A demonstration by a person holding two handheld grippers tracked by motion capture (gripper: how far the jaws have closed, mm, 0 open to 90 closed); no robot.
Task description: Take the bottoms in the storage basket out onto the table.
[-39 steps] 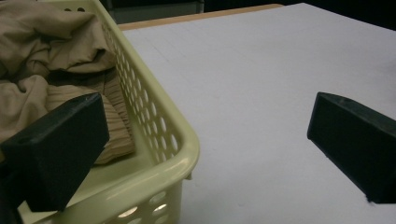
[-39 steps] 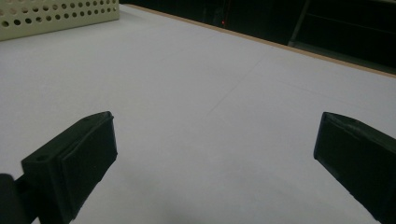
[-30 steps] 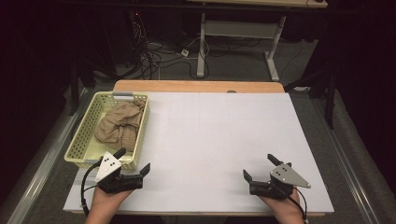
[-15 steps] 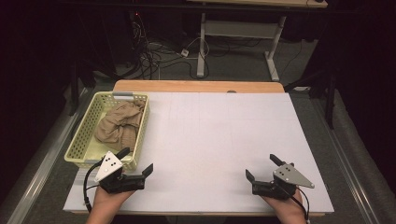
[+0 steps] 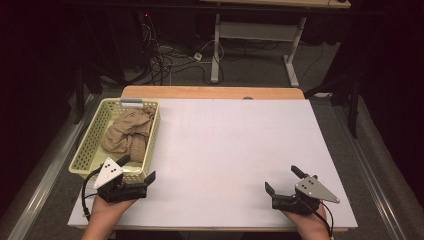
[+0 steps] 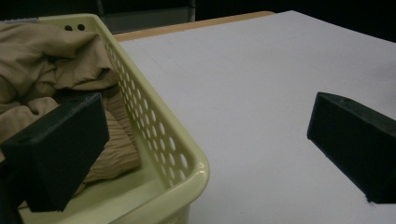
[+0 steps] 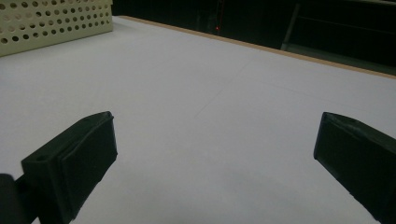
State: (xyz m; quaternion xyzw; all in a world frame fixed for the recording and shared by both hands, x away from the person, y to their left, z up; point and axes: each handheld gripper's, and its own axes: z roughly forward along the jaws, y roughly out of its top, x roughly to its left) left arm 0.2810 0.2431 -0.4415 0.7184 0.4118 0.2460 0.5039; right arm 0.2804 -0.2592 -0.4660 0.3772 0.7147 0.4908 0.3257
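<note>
Reaching for the cloth in the basket

Crumpled tan fabric bundle (image 5: 129, 134) lies heaped inside the pale yellow perforated plastic basket (image 5: 85, 150) at the table's left edge. Left gripper (image 5: 137, 169) hangs at the basket's near corner, jaws spread wide, straddling the rim. Best: lift clear of the rim, come down onto a raised fold. Right gripper (image 5: 281, 181) spread, idle over the white tabletop (image 5: 235, 150).

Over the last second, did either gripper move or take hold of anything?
The left gripper slid slightly toward the near edge beside the basket, jaws open. The right gripper drifted marginally nearer too, open and empty. The tan cloth stayed in the basket.
</note>
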